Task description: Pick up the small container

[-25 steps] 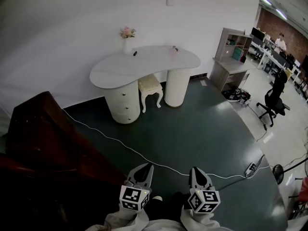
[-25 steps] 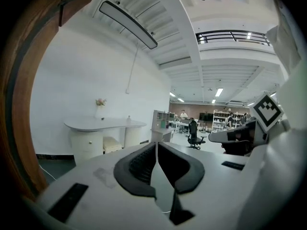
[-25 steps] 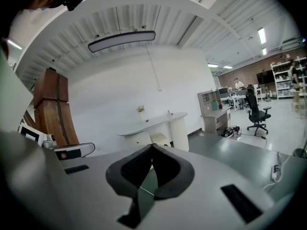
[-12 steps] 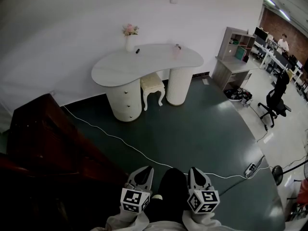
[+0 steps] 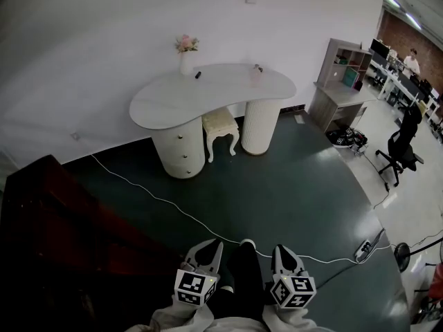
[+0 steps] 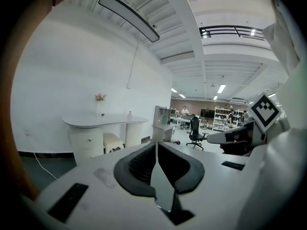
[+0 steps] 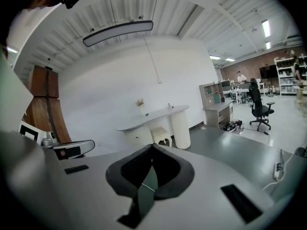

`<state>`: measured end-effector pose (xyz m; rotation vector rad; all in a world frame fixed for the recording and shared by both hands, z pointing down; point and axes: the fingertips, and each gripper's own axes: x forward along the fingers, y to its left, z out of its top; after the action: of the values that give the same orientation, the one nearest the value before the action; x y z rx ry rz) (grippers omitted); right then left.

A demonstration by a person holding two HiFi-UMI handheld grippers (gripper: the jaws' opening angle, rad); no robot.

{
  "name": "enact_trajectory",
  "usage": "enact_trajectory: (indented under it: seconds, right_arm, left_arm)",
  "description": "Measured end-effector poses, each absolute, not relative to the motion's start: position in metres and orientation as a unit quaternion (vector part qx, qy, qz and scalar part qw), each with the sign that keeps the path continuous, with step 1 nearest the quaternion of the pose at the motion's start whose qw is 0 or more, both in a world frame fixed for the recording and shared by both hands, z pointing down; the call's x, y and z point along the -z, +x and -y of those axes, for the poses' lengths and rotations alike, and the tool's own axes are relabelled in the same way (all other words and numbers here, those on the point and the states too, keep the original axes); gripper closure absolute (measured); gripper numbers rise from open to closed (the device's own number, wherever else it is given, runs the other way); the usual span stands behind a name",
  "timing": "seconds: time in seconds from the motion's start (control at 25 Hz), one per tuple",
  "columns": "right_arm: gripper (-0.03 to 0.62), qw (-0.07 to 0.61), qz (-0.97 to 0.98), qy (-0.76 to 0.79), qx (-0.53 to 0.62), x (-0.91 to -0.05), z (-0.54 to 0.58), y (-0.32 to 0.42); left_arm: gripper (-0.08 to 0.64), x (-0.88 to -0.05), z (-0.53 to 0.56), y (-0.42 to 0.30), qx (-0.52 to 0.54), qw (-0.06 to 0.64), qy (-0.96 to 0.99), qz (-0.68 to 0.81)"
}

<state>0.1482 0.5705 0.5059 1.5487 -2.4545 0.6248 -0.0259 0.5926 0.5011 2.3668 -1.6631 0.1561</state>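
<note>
A small pale container (image 5: pixel 257 72) stands near the right end of a white curved desk (image 5: pixel 221 92) against the far wall. It shows tiny in the left gripper view (image 6: pixel 129 114) and the right gripper view (image 7: pixel 169 106). A vase of pink flowers (image 5: pixel 183 52) and a small dark object (image 5: pixel 198 75) also stand on the desk. My left gripper (image 5: pixel 210 244) (image 6: pixel 156 145) and right gripper (image 5: pixel 281 249) (image 7: pixel 152 147) are held low and close to my body, several steps from the desk. Both are shut with nothing between the jaws.
A cream stool (image 5: pixel 220 124) stands under the desk. A white cable (image 5: pixel 166 203) crosses the dark green floor to a power strip (image 5: pixel 367 245). Dark wooden furniture (image 5: pixel 62 234) rises at my left. A grey shelf unit (image 5: pixel 339 81) and an office chair (image 5: pixel 405 151) are at the right.
The view has shifted a little toward the desk. A dark-trousered leg has swung forward between the two grippers. Both grippers stay shut in the same place.
</note>
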Motion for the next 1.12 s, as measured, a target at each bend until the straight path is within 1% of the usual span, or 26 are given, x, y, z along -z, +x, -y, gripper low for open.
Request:
enact_trajectory:
  seconds: [0.52,1.12]
  right_arm:
    - [0.541,0.092,0.835,0.496,-0.220,-0.498,-0.436,0.141]
    - [0.541,0.091,0.846,0.477,-0.219,-0.488,-0.287,0.153]
  left_arm:
    - [0.532,-0.485,-0.460,-0.022,-0.043,0.129,0.807,0.575]
    - [0.532,-0.475,-0.318,-0.014,-0.035,0.127,0.792,0.595]
